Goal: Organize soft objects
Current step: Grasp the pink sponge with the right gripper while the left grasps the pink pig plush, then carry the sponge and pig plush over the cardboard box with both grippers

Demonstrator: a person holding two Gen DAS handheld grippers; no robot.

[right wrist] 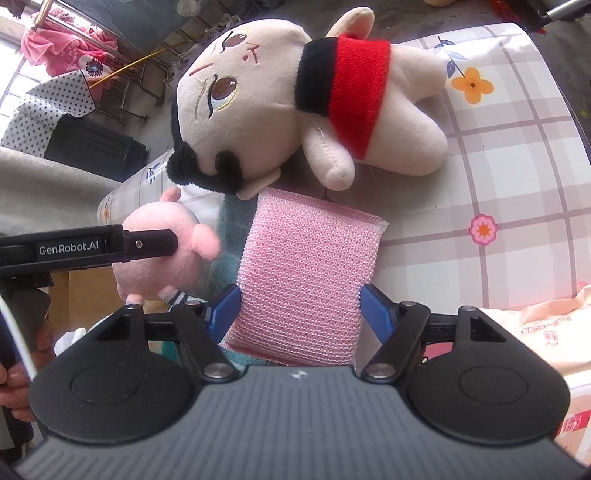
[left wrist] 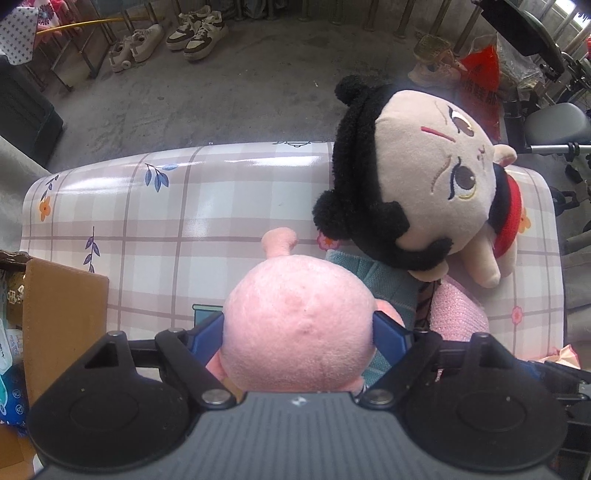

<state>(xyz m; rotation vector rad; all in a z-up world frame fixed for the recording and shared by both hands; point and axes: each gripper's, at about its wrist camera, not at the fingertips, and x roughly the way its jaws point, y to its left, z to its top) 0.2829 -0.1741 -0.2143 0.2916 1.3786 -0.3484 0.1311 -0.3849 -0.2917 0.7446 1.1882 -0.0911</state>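
Observation:
My left gripper [left wrist: 298, 328] is shut on a pink plush toy [left wrist: 295, 321], its blue pads pressing both sides; the toy also shows in the right wrist view [right wrist: 162, 247] with the left gripper's black finger on it. My right gripper [right wrist: 300, 306] is shut on a pink knitted sponge [right wrist: 306, 273], which also shows in the left wrist view [left wrist: 458, 314]. A big-headed doll [left wrist: 424, 188] with black hair and a red top lies on the table just beyond both, and shows in the right wrist view [right wrist: 280, 99]. A teal cloth [left wrist: 380, 280] lies under the sponge and the doll.
The table [left wrist: 184, 206] has a glossy checked flower-print cover. An open cardboard box [left wrist: 62, 317] stands at its left edge. A printed plastic bag [right wrist: 546, 332] lies at the right. Several shoes [left wrist: 195, 33] and a stool [left wrist: 554, 122] are on the floor beyond.

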